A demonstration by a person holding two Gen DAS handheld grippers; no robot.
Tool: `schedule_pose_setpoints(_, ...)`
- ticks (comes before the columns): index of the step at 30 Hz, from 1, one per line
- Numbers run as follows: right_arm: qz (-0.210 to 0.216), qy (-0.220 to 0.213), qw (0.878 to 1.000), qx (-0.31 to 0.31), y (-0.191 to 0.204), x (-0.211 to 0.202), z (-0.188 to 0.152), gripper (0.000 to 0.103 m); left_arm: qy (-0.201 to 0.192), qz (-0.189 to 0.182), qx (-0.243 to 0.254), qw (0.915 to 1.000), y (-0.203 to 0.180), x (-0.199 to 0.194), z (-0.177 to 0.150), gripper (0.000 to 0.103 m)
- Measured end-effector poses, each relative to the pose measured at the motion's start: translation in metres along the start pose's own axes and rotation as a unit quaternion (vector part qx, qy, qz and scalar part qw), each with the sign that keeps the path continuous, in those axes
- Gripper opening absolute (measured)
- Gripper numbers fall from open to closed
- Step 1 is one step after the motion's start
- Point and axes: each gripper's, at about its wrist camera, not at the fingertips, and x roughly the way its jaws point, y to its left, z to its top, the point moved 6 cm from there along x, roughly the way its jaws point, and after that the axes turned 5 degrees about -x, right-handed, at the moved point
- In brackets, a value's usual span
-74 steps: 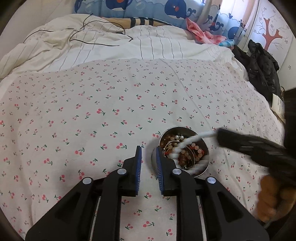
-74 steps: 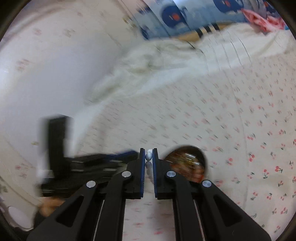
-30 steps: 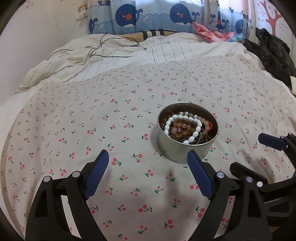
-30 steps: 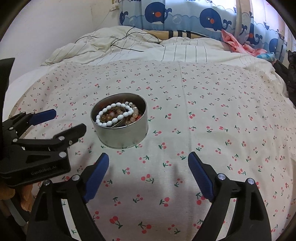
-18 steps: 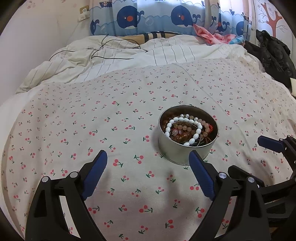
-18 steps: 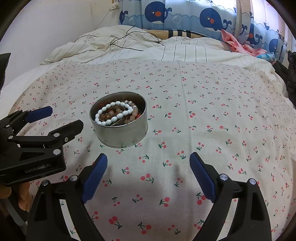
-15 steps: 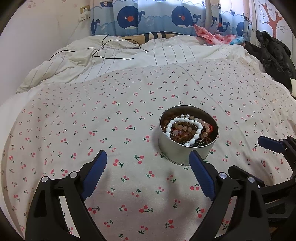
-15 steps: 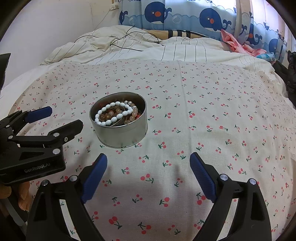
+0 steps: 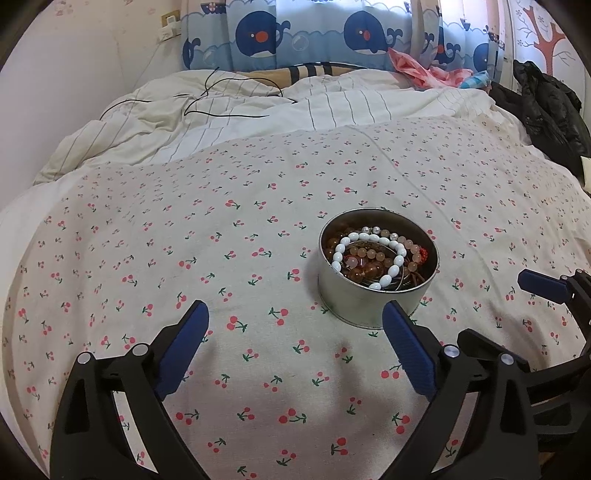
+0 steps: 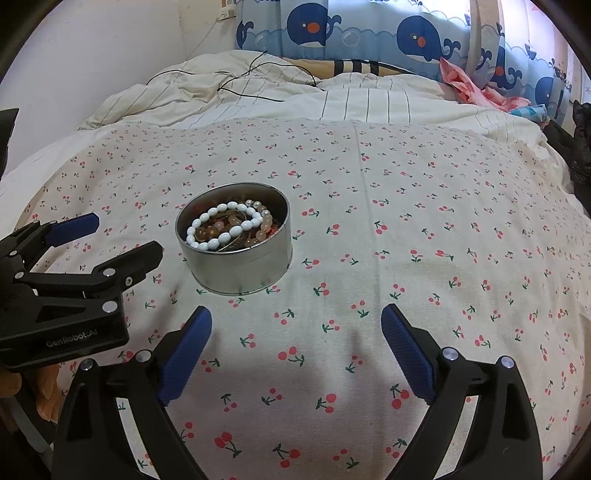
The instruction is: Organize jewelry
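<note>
A round metal tin (image 9: 354,306) stands on the cherry-print bedspread and holds several bead bracelets. A white bead bracelet (image 9: 338,256) lies on top of amber and pink beads. The tin also shows in the right wrist view (image 10: 240,267), with the white bracelet (image 10: 218,240) on top. My left gripper (image 9: 295,332) is wide open and empty, just in front of the tin. My right gripper (image 10: 297,332) is wide open and empty, in front and to the right of the tin. Each gripper shows at the edge of the other's view.
A striped white duvet (image 9: 258,110) with a black cable (image 9: 221,110) on it lies at the far end of the bed. A whale-print curtain (image 10: 369,33) hangs behind. Black clothing (image 9: 546,110) lies at the right edge, pink cloth (image 10: 469,85) near it.
2.5 s ago my right gripper was shut on the white bracelet over the tin. It let the bracelet go into the tin. Both grippers opened wide and drew back.
</note>
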Motion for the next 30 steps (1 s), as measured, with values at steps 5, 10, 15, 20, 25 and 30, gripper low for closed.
schedule_pose_setpoints(5,0.0,0.001,1.0,0.0,0.0,0.0,0.0,0.091,0.003,0.005,0.001,1.0,0.002,0.002,0.0,0.095)
schedule_pose_setpoints(10,-0.001,0.0,1.0,0.0,-0.001,0.0,0.0,0.092,0.02,0.007,-0.002,0.9998,0.005,0.007,-0.002,0.095)
schedule_pose_setpoints(15,-0.002,0.0,1.0,0.0,-0.002,0.001,0.0,0.092,0.027,0.003,-0.004,0.9996,0.006,0.011,-0.004,0.095)
schedule_pose_setpoints(20,-0.002,0.001,1.0,-0.001,-0.003,0.001,0.0,0.093,0.034,0.0,-0.006,0.9994,0.007,0.013,-0.005,0.095)
schedule_pose_setpoints(25,-0.002,0.001,1.0,-0.001,-0.003,0.001,0.0,0.094,0.041,-0.009,-0.017,0.999,0.009,0.014,-0.006,0.095)
schedule_pose_setpoints(30,-0.003,0.001,1.0,-0.002,-0.005,0.002,-0.001,0.094,0.046,-0.014,-0.025,0.9985,0.01,0.014,-0.006,0.095)
